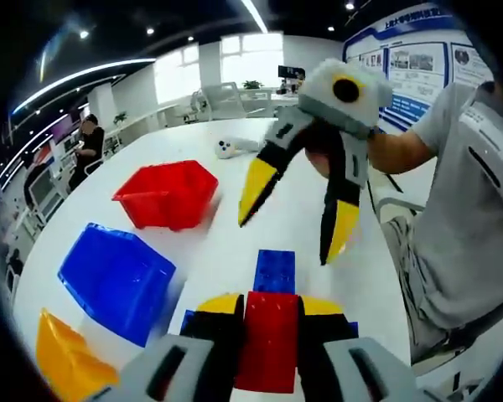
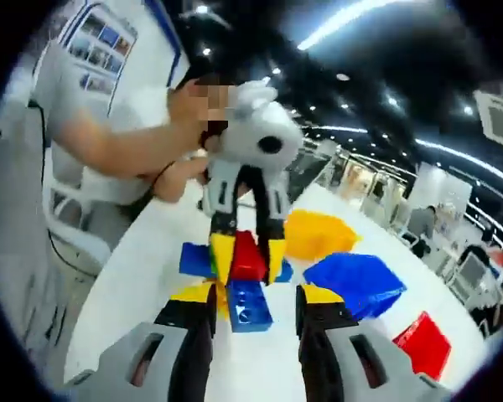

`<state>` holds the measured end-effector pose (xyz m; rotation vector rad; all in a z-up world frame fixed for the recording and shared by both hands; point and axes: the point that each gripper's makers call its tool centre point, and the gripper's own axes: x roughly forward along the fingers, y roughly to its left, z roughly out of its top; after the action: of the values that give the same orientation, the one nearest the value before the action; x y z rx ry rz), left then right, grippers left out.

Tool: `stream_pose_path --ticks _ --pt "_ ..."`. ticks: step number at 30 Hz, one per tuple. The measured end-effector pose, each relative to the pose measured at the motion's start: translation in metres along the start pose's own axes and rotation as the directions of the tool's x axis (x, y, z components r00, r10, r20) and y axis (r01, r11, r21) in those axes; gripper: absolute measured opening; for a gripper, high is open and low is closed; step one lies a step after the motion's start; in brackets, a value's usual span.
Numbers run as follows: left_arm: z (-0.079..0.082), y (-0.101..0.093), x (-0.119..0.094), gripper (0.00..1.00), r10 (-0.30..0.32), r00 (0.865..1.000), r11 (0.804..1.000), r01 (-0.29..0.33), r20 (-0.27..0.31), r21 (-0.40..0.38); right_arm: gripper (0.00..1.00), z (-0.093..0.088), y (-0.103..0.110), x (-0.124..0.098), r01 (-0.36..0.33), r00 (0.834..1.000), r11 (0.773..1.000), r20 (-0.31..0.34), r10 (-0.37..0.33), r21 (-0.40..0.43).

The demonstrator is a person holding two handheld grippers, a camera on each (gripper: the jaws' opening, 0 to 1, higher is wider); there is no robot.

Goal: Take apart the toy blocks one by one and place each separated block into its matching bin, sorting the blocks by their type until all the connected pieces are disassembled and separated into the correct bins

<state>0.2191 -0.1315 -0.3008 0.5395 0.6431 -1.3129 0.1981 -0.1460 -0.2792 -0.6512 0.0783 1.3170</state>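
My left gripper (image 1: pixel 270 306) is shut on a red block (image 1: pixel 268 345) of a joined stack held above the white table. A blue block (image 1: pixel 275 270) sticks out forward from under the red one. My right gripper (image 1: pixel 293 216) comes in from the right, open, its yellow tips just above and beyond that blue block. In the right gripper view, my right gripper (image 2: pixel 256 295) stands open with the blue block (image 2: pixel 250 305) between its spread jaws, not touched. Facing it, the left gripper (image 2: pixel 247 260) clamps the red block (image 2: pixel 247 254); more blue pieces (image 2: pixel 196 258) show beside it.
Three bins sit on the table (image 1: pixel 235 155): red bin (image 1: pixel 168 194), blue bin (image 1: pixel 117 280), yellow bin (image 1: pixel 63 356). A small white object (image 1: pixel 226 149) lies further back. The person's torso (image 1: pixel 469 209) and a chair stand at the right edge. Another person (image 1: pixel 90 138) sits far left.
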Motion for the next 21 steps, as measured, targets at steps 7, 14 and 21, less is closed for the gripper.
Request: stream_pose_path --ticks 7,14,21 --pt "0.005 -0.008 0.004 0.28 -0.044 0.998 0.999 0.043 0.040 0.023 0.31 -0.015 0.010 0.028 -0.029 0.992 0.991 -0.127 0.012 -0.133" --pt "0.004 0.000 -0.016 0.30 0.001 0.996 1.000 0.002 0.093 -0.028 0.24 -0.009 0.008 0.024 -0.048 0.993 0.996 -0.108 0.040 -0.078" --pt "-0.004 -0.003 -0.028 0.29 -0.011 0.999 0.999 0.012 0.033 -0.032 0.24 -0.009 0.009 0.023 -0.055 0.994 0.997 -0.101 0.049 -0.058"
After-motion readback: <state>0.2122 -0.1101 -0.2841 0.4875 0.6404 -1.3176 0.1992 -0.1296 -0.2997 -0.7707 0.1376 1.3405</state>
